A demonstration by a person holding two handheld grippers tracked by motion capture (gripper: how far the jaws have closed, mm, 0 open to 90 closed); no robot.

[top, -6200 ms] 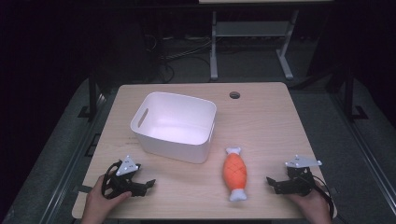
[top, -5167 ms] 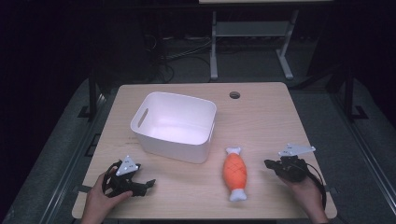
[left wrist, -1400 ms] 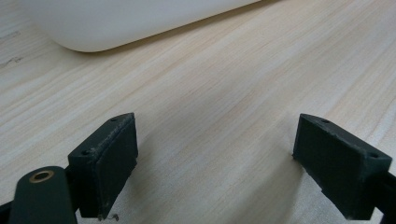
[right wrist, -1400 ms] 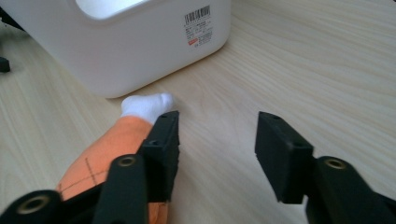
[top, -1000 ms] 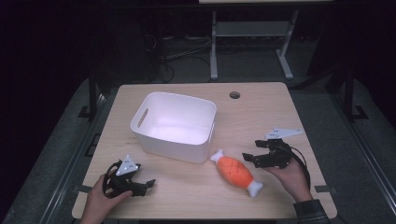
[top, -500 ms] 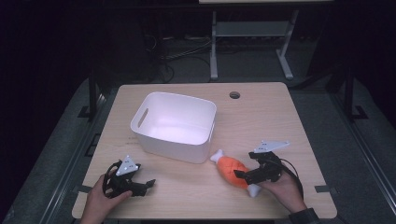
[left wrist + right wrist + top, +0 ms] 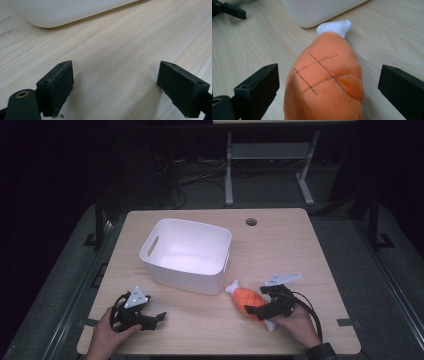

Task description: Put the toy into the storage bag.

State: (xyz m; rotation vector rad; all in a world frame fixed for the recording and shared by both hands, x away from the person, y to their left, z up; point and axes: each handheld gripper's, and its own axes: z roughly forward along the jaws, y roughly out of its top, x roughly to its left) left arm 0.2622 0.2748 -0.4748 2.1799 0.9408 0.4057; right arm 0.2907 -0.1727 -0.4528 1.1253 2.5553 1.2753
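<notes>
An orange plush toy point(image 7: 243, 296) with white ends lies slantwise on the table, one white tip point(image 7: 335, 27) near the white bin point(image 7: 185, 276). My right gripper point(image 7: 254, 301) is low over the toy and open. Its jaws have just been opening; the toy's orange body point(image 7: 327, 75) lies between them, with a gap on each side. My left gripper point(image 7: 155, 319) rests open at the front left, a hand on it. In the left gripper view, bare wood lies between the jaws of the left gripper point(image 7: 117, 87).
The bin point(image 7: 75, 12) stands left of centre on the wooden table point(image 7: 300, 250), close behind the toy. A small round hole point(image 7: 251, 222) is near the far edge. A dark floor and a metal frame surround the table.
The toy has turned from lengthwise to slanted, one white end toward the bin. My right gripper moved left and down until its jaws flank the toy. The left gripper kept still.
</notes>
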